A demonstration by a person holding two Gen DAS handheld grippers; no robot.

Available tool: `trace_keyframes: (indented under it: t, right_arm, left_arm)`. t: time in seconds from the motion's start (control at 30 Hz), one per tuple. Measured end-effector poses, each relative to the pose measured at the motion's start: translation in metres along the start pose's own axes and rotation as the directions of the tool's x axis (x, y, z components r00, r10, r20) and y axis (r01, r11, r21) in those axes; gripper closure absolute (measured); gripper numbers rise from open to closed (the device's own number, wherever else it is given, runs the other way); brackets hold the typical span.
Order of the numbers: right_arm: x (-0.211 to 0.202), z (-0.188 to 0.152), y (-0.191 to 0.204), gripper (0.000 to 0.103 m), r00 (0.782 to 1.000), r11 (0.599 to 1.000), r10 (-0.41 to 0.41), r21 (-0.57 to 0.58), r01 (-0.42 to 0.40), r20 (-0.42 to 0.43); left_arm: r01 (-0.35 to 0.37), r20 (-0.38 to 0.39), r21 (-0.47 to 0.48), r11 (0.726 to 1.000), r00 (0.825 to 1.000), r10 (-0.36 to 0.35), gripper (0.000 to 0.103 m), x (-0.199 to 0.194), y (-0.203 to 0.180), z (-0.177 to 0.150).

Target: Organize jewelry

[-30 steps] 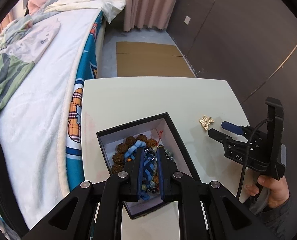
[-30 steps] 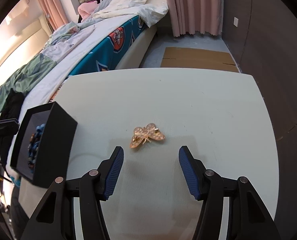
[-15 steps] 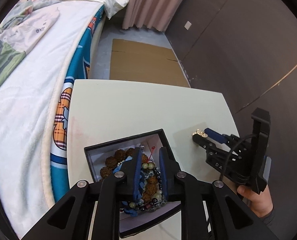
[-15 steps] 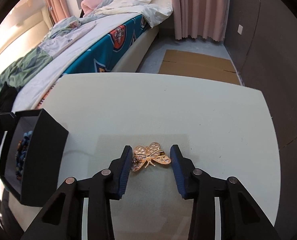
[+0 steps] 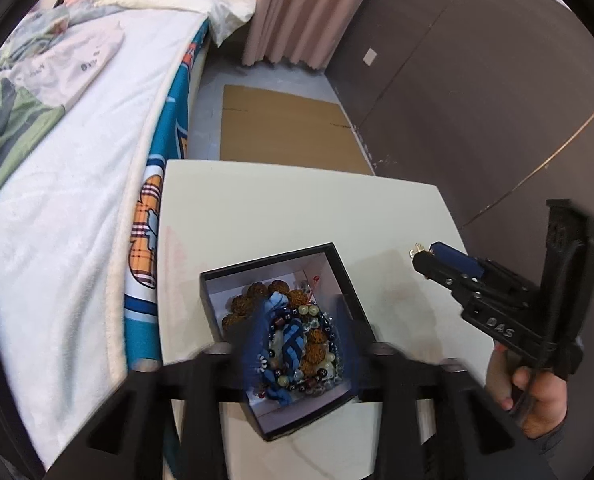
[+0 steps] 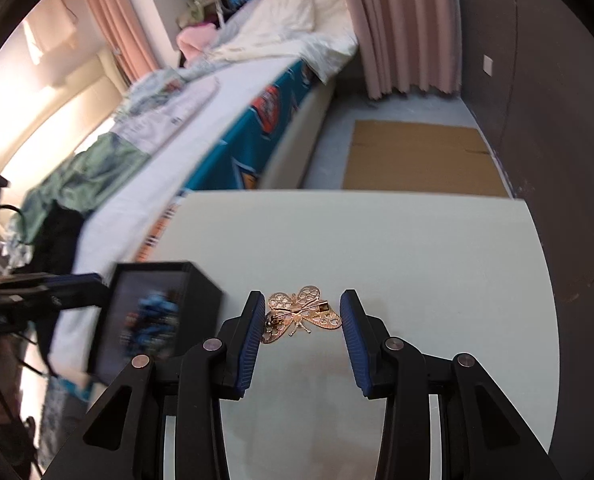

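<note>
Butterfly brooch (image 6: pixel 302 314): a second ago lying loose near the counter's (image 6: pixel 417 264) right edge, now being carried clamped in the right hand-held gripper (image 6: pixel 302 320); left hand-held gripper (image 5: pixel 303 344) jaws opening, letting the beaded bracelets (image 5: pixel 293 340) go into the black box (image 5: pixel 349 292).

Box (image 5: pixel 337 268) on the table (image 5: pixel 281 208), bracelets (image 5: pixel 293 336) inside, bed (image 5: pixel 77 184) beside.

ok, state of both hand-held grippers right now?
Left hand-held gripper: jaws opening over the jewelry box, holding nothing.
Right hand-held gripper: shut on the butterfly brooch.
</note>
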State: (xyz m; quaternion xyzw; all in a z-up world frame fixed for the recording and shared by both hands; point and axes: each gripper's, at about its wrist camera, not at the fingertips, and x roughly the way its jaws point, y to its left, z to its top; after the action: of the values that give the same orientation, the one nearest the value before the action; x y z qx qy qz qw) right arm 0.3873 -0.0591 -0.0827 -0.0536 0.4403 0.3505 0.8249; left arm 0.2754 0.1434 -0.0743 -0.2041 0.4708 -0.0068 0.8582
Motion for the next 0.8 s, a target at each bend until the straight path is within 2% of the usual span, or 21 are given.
trace_keyframes:
  t: [0.03, 0.07, 0.3, 0.43, 0.53, 0.57, 0.63, 0.7, 0.8]
  right_arm:
    - [-0.004, 0.002, 0.004, 0.063, 1.000, 1.000, 0.012, -0.002, -0.012, 0.009]
    - [-0.008, 0.002, 0.009, 0.063, 1.000, 1.000, 0.024, -0.004, -0.024, 0.018]
    - [-0.025, 0.007, 0.050, 0.063, 0.990, 0.992, 0.125, -0.031, -0.124, 0.064]
    - [-0.026, 0.010, 0.069, 0.063, 0.981, 0.984, 0.179, -0.031, -0.177, 0.081]
    - [-0.025, 0.014, 0.081, 0.062, 0.982, 0.986, 0.167, -0.027, -0.166, 0.089]
    - [-0.024, 0.015, 0.083, 0.055, 0.982, 0.985, 0.170, -0.022, -0.169, 0.084]
    - [-0.025, 0.014, 0.085, 0.035, 0.981, 0.984, 0.175, -0.003, -0.176, 0.087]
    - [-0.027, 0.012, 0.082, 0.028, 0.983, 0.987, 0.158, 0.026, -0.161, 0.091]
    - [-0.035, 0.008, 0.078, 0.028, 0.987, 0.988, 0.136, 0.059, -0.141, 0.083]
  left_arm:
    - [-0.001, 0.016, 0.002, 1.000, 1.000, 0.001, 0.040, -0.005, 0.001, -0.001]
    - [-0.003, 0.037, 0.002, 1.000, 0.999, 0.003, 0.035, -0.011, 0.002, -0.002]
    - [-0.007, 0.092, -0.026, 1.000, 0.996, 0.009, 0.031, -0.043, 0.023, -0.009]
    - [0.002, 0.139, -0.031, 1.000, 0.990, 0.003, 0.019, -0.062, 0.030, -0.014]
    - [0.006, 0.164, -0.028, 1.000, 0.986, -0.001, 0.014, -0.074, 0.033, -0.016]
    - [0.009, 0.171, -0.026, 1.000, 0.985, -0.005, 0.013, -0.078, 0.034, -0.017]
    - [0.011, 0.186, -0.022, 1.000, 0.983, -0.007, 0.012, -0.086, 0.035, -0.018]
    - [0.013, 0.205, -0.016, 1.000, 0.979, -0.010, 0.010, -0.094, 0.034, -0.020]
    - [0.025, 0.218, -0.008, 1.000, 0.976, -0.023, 0.009, -0.102, 0.033, -0.023]
